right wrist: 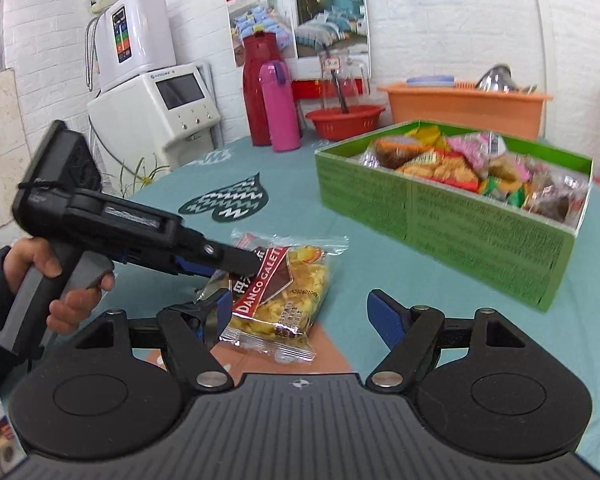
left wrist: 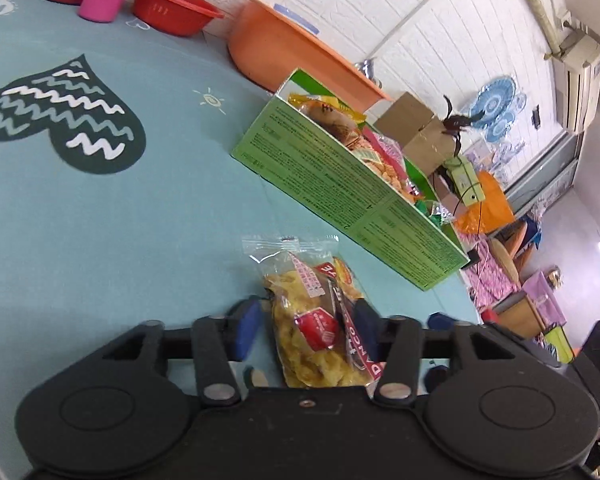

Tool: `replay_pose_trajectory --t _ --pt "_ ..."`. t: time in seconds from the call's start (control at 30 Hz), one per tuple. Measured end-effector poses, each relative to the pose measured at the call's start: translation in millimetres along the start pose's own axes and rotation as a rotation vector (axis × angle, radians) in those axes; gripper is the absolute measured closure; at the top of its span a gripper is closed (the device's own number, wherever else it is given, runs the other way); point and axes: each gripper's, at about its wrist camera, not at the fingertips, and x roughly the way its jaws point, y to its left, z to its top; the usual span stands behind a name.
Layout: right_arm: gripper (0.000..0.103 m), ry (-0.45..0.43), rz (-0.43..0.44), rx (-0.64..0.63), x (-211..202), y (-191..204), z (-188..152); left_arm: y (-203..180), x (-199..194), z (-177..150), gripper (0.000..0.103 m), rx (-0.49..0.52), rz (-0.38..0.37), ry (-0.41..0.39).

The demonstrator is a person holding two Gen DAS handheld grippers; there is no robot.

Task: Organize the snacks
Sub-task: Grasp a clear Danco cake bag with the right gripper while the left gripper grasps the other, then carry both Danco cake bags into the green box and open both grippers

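Note:
A clear snack packet (left wrist: 316, 312) of yellow crisps with a red "Danco Galette" label lies on the teal tablecloth. My left gripper (left wrist: 306, 326) has its blue pads on both sides of the packet, closed against it. In the right wrist view the left gripper (right wrist: 224, 276) clamps the packet (right wrist: 288, 292) at its left end. My right gripper (right wrist: 304, 320) is open and empty, with the packet's near edge between its fingers. A green cardboard box (left wrist: 340, 184) full of wrapped snacks stands behind the packet; it also shows in the right wrist view (right wrist: 440, 216).
At the table's far side stand a pink flask (right wrist: 280, 108), a red flask (right wrist: 258, 88), a red basket (right wrist: 344, 120) and an orange basin (right wrist: 464, 108). A brown carton (left wrist: 416, 128) sits beyond the green box. White appliances (right wrist: 156, 100) stand at the left wall.

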Motion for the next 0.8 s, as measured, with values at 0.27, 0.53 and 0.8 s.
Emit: replay_pose_trajectory --t 0.27,0.53,0.8 --pt "0.02 0.071 0.062 0.135 19.8 -9.1 -0.8 -5.7 -17.1 -11.7 0.023 -0.062 0.013 -0.062" --pt "0.034 0.065 0.079 0.201 32.2 -9.5 -0.4 -13.4 5.6 -10.6 0.061 -0.04 0.055 -0.029" --pt "0.051 -0.073 -0.001 0.134 -4.0 -12.9 19.9 -49.1 2.8 5.0 0.061 0.012 -0.01 -0.087"
